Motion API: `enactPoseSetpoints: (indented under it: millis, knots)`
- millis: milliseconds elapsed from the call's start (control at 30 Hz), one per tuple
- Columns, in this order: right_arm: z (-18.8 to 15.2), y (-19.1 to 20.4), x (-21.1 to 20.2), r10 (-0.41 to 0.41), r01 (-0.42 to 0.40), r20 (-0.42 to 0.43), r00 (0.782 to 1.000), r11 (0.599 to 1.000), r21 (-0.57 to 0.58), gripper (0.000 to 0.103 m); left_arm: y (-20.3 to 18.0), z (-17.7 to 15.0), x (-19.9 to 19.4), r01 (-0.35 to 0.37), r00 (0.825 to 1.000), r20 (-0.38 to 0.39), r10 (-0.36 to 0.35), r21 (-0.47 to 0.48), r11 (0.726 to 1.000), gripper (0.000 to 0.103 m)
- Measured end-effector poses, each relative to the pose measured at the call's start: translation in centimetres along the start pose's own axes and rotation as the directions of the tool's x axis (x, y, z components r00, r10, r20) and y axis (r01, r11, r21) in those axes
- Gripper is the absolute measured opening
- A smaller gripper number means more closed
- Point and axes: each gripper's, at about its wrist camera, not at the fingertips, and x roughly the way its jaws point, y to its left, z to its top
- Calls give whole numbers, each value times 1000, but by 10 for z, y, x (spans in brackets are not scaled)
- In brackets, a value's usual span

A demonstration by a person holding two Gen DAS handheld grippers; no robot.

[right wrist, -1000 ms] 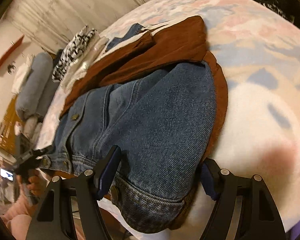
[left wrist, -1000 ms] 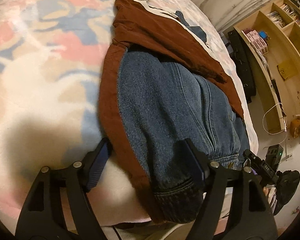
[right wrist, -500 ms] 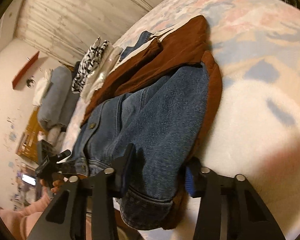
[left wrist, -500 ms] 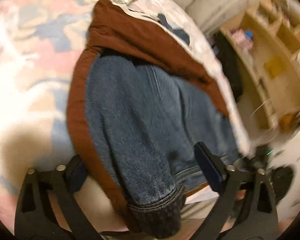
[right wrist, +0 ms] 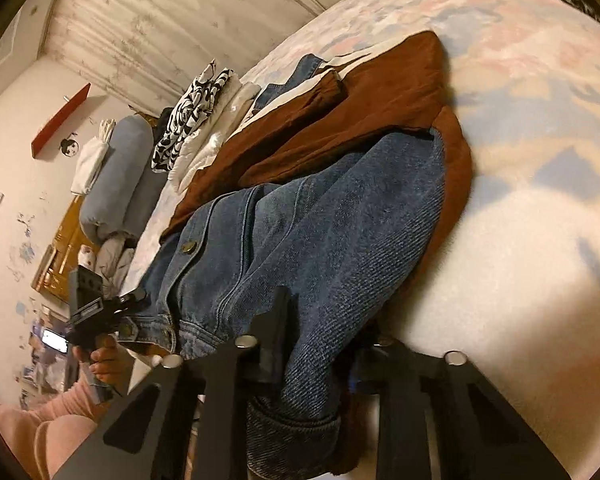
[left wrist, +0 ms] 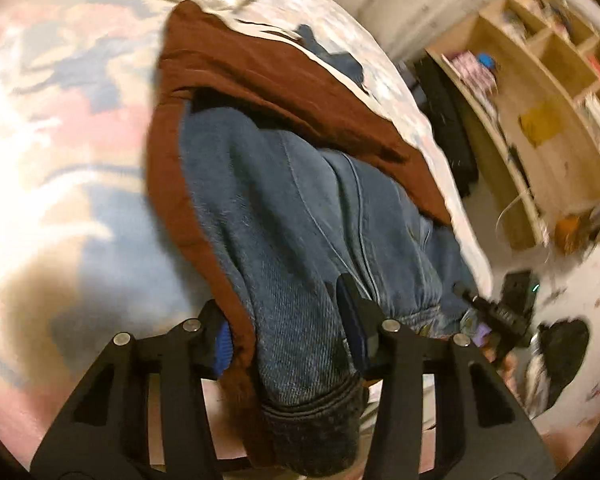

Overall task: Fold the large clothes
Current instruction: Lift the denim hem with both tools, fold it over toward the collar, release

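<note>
Left wrist view: the left gripper pinches one near corner of the denim jacket, its jaws having just closed in on the blue cloth and its rust-brown lining. The jacket stretches away ahead of the claw across the pastel bedspread. Wooden shelves stand off to the claw's right (blurred). In the right wrist view, the right gripper has likewise just closed, clamped on the jacket's other near corner.
</note>
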Motion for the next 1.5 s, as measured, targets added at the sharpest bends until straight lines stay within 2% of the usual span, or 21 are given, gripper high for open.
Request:
enactPoseSetpoints:
  millis: [67, 100, 167, 267, 367, 633, 800, 900, 967, 1067, 1200, 1233, 1267, 1300, 1367, 1433, 1500]
  knots:
    - [1, 6, -3, -21, 21, 21, 1000, 1000, -15, 11, -2, 0, -2, -53, 998, 27, 53, 1, 999, 17]
    - [0, 9, -7, -28, 29, 31, 999, 999, -22, 11, 2, 1, -5, -49, 998, 40, 51, -46, 998, 13]
    - [1, 17, -16, -46, 48, 60, 997, 998, -43, 9, 2, 1, -12, -57, 996, 64, 63, -96, 994, 12]
    - [-1, 34, -31, -65, 74, 96, 993, 994, -85, 8, -6, -3, -24, -111, 989, 90, 118, -77, 991, 11]
    - [-5, 50, -43, -86, 100, 109, 990, 987, -123, 8, -13, -11, -41, -130, 986, 96, 138, -87, 988, 10]
    - [-23, 93, -83, -64, 84, 109, 992, 977, -194, 8, -34, -28, -101, -131, 986, 97, 136, -58, 990, 10]
    - [-11, 104, -87, -81, 97, 106, 991, 982, -162, 8, -26, -6, -102, -96, 993, 59, 104, -130, 987, 10]
    - [18, 99, -82, -73, 84, 115, 991, 992, -96, 8, -25, 31, -91, -62, 996, 58, 72, -168, 984, 10]
    - [49, 94, -72, -62, 64, 116, 991, 998, -20, 8, -26, 59, -84, -44, 995, 80, 59, -175, 984, 11]
    - [99, 86, -52, -49, 42, 130, 990, 997, 59, 8, -24, 119, -62, -21, 994, 98, 40, -186, 982, 13]
    - [175, 68, -10, -46, 21, 141, 989, 985, 170, 11, -10, 194, -22, 10, 993, 115, 19, -246, 969, 23]
    - [195, 60, 3, -41, 11, 142, 989, 979, 204, 19, -6, 207, -12, 9, 992, 120, 24, -265, 964, 25]
    - [214, 53, 17, -33, -3, 147, 989, 971, 239, 31, -3, 219, -3, 7, 992, 124, 29, -281, 960, 32]
    - [231, 41, 28, -21, -23, 154, 988, 960, 277, 35, 3, 237, 13, 23, 992, 126, 16, -300, 954, 40]
    - [260, 18, 54, -17, -45, 164, 986, 929, 368, 53, 15, 257, 34, 47, 991, 136, 0, -344, 938, 51]
    - [284, 0, 81, -34, -38, 160, 986, 905, 424, 61, 32, 275, 57, 47, 990, 142, 10, -393, 919, 54]
    - [294, -12, 99, -51, -15, 139, 989, 900, 436, 63, 43, 283, 74, 45, 991, 132, 9, -404, 914, 54]
